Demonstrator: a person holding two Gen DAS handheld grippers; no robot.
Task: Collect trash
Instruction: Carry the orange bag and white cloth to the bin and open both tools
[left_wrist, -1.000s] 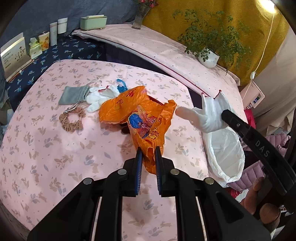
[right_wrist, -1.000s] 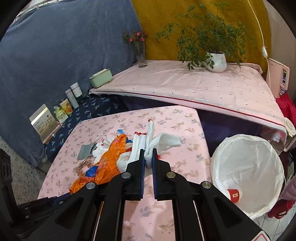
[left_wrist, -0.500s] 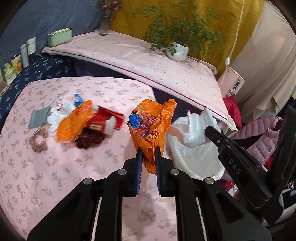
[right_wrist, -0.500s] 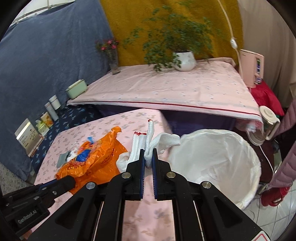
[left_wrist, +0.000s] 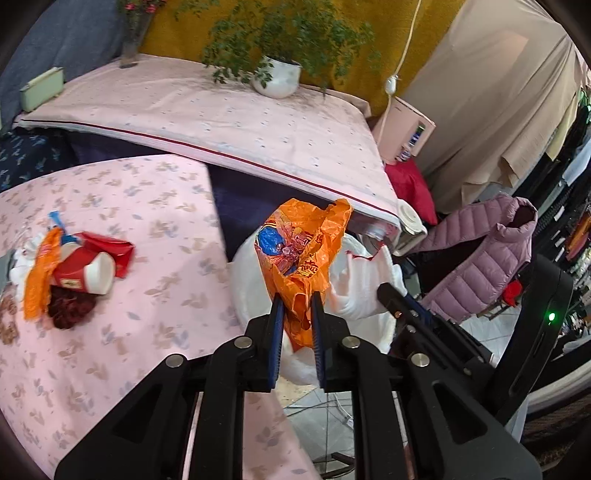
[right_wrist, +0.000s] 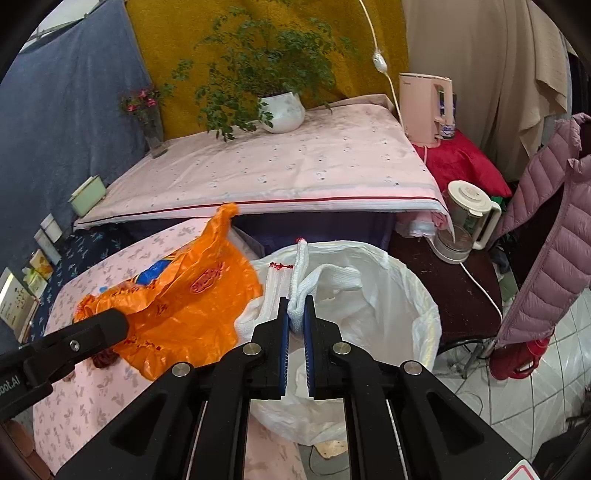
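My left gripper (left_wrist: 297, 314) is shut on an orange plastic bag (left_wrist: 303, 254) and holds it over the white-lined trash bin (left_wrist: 247, 288) beside the table; the bag also shows in the right wrist view (right_wrist: 192, 299). My right gripper (right_wrist: 296, 321) is shut on a white knitted glove with a red cuff (right_wrist: 314, 280) and holds it above the bin's opening (right_wrist: 399, 295). The glove shows in the left wrist view (left_wrist: 365, 284) to the right of the bag. On the table lie a red paper cup (left_wrist: 85, 273), a red wrapper (left_wrist: 110, 247) and an orange scrap (left_wrist: 40, 273).
The pink floral table (left_wrist: 129, 332) is on the left. A longer pink-covered bench (right_wrist: 295, 166) with a potted plant (right_wrist: 280, 110) stands behind. A blender jug (right_wrist: 469, 214), a pink appliance (right_wrist: 428, 107) and a purple jacket (right_wrist: 554, 236) are to the right of the bin.
Both grippers have swung right, from over the table to over the trash bin, carrying the orange bag and the white glove. The cup and wrapper stayed on the table.
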